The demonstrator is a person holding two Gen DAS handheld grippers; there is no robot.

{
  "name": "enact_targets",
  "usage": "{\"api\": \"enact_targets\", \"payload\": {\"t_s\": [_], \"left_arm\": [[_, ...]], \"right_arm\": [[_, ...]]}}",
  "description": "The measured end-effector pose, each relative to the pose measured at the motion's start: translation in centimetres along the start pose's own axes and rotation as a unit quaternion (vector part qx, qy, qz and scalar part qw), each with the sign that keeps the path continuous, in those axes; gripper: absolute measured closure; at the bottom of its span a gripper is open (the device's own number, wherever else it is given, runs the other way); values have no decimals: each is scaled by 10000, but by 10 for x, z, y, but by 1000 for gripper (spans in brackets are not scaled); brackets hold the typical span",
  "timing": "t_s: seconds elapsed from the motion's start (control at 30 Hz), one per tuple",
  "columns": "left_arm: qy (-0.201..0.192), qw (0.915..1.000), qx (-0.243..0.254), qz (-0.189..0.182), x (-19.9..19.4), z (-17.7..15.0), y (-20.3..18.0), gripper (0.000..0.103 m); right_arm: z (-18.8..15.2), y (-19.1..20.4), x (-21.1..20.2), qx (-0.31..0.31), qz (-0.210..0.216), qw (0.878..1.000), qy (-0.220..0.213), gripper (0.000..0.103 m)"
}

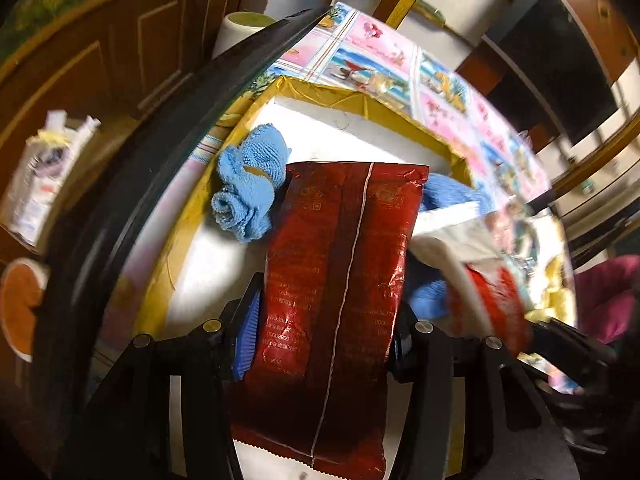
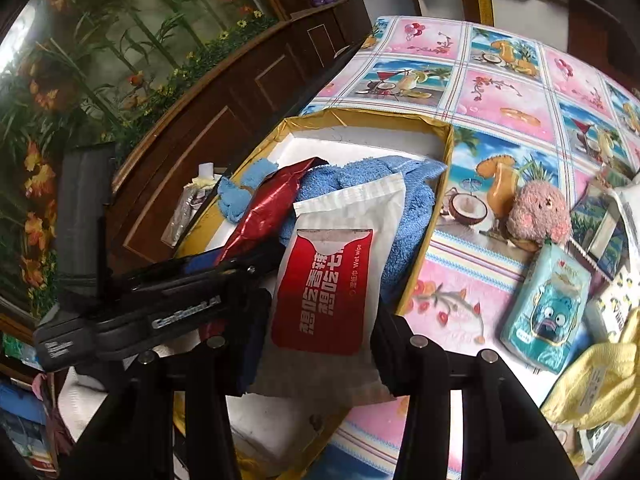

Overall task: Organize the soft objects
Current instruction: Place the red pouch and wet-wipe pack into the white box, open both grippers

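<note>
Left wrist view: left tool (image 1: 324, 332) clamps red pouch (image 1: 340, 272), long axis pointing ahead over the box (image 1: 320, 94); right tool (image 2: 316, 344) clamps wet-wipe pack (image 2: 332, 280) alongside.

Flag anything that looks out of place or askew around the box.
Nothing spilled or damaged. The blue towel lies crumpled in the box, a small blue cloth bunched at its edge. The pink plush, teal pack and yellow cloth sit loose on the tablecloth, outside it.
</note>
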State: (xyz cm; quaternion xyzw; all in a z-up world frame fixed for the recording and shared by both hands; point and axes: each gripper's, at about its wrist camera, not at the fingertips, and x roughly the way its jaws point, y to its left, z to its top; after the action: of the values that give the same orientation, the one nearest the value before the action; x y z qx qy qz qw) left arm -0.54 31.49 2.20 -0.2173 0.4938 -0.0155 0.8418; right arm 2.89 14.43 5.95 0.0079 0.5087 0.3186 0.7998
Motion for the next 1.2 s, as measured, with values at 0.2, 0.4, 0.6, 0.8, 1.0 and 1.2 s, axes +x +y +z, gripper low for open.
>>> {"api": "enact_targets", "payload": {"t_s": [0.2,0.4,0.6,0.8,1.0,1.2], "left_arm": [[-448,9984,-256,-247,-30,-18,11,53],[-905,9955,105,-244,-58,-28,2,53],[-1520,9879,101,-309,-89,-40,5,46],[-1387,9899,30,-301,-65,-40,8,38],[-933,9945,371,294,-30,-41,-5,38],[-867,9945,492,333,-24,-46,-3,37]], "right_arm": [[7,6,19,-123,-46,9999,57,54],[11,10,30,-377,-22,9992,122,39],[17,-7,1,122,189,9988,-436,39],[30,-17,5,480,1050,9933,54,39],[55,-16,55,594,508,9930,881,39],[84,-22,66,573,-313,9971,386,39]]}}
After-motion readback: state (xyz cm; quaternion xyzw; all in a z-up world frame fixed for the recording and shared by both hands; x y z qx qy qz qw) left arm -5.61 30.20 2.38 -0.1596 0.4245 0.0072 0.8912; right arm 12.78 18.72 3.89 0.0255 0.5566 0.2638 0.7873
